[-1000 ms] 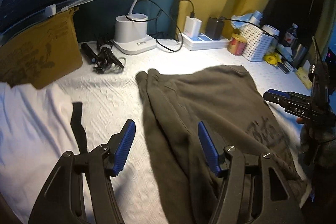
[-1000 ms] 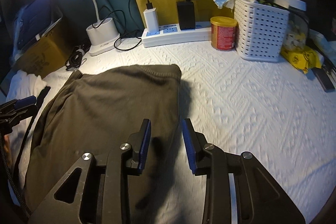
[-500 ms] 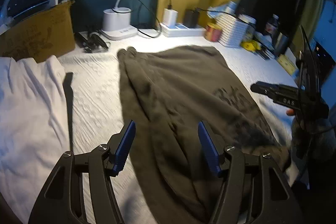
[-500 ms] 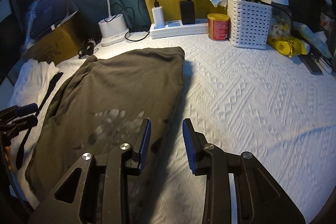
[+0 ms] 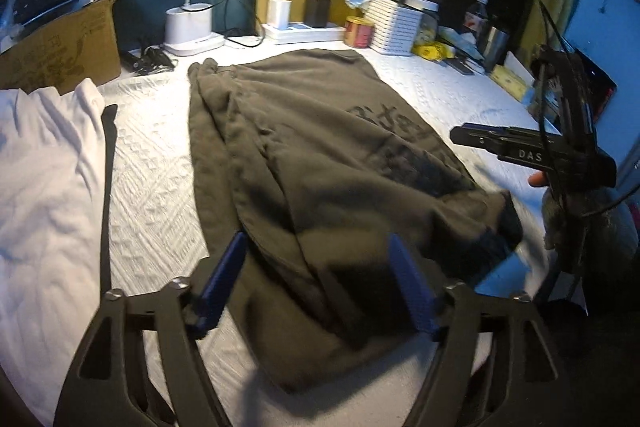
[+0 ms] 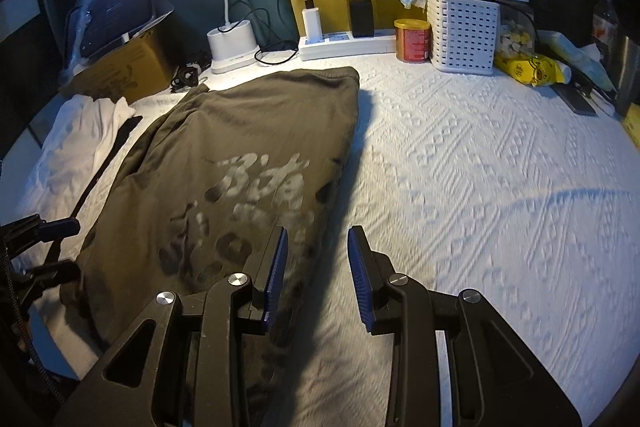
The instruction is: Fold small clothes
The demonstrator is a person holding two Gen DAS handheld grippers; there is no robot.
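Across mid-frame, the olive-brown printed cotton garment point(image 5: 328, 163) could bunch: left tongs point(image 5: 316, 283) opening empty, right tongs point(image 6: 318, 267) parted, empty.

An olive-brown garment point(image 6: 224, 163) lies lengthwise on the white textured cover — folded, with a faded pale print on top.

My olive shirt point(image 6: 240, 131) is soft matt cloth w/ a faded, cracked print; the white bedcover point(image 6: 480, 167) under it is quilted, bumpy fabric. My left gripper point(image 5: 316, 279) is matt black plastic w/ ribbed blue pads & shiny metal screws. Cardboard box point(image 5: 60, 55) looks dull, rough.
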